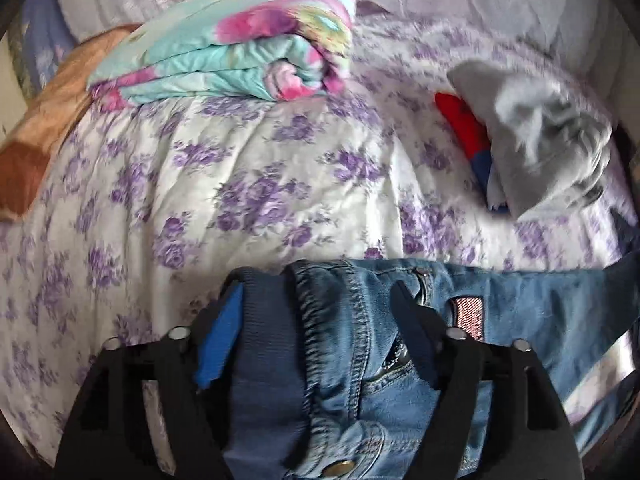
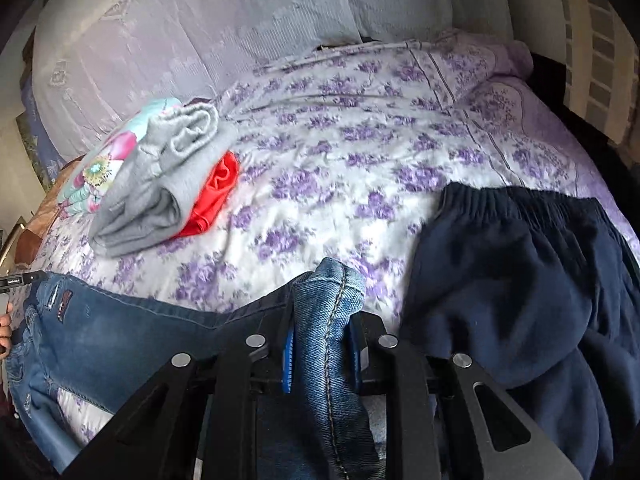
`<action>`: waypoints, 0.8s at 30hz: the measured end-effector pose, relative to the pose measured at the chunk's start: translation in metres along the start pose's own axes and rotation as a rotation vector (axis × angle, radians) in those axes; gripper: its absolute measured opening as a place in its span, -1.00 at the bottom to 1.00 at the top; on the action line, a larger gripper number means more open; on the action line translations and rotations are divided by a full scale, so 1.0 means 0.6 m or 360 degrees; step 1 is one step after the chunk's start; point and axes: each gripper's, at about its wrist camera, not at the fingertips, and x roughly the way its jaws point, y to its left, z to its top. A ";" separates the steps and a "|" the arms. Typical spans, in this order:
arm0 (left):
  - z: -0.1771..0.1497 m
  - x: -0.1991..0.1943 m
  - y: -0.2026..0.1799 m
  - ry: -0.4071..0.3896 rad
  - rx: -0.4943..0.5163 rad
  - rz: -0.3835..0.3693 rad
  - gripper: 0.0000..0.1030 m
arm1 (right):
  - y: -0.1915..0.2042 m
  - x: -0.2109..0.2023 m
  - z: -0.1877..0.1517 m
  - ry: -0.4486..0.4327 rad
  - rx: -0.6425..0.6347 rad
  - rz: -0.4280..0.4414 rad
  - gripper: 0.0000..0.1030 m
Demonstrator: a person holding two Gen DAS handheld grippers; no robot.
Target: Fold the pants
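While both tongs grip, faded jeans [image 2: 120, 332] hang stretched, bunched.

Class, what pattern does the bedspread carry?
Purple flowers on white on the bedspread, clearest in the right wrist view.

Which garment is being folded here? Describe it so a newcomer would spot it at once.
On the purple-flowered bedspread, look at the near edge, left of the navy sweatpants. The blue denim jeans stretch there between both claws, the only denim, with a small stitched patch.
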 end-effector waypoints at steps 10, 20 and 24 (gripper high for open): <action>-0.001 -0.005 0.023 0.0084 -0.0135 -0.0030 -0.66 | 0.006 -0.014 0.004 -0.0055 -0.0021 0.0048 -0.59; 0.068 -0.017 0.077 -0.0032 -0.0331 0.0186 -0.24 | 0.043 0.057 0.068 0.0012 -0.0035 0.0018 -0.37; 0.060 0.085 0.109 0.0255 -0.0411 0.0233 0.38 | 0.027 0.151 0.047 0.0190 -0.0053 -0.0275 -0.03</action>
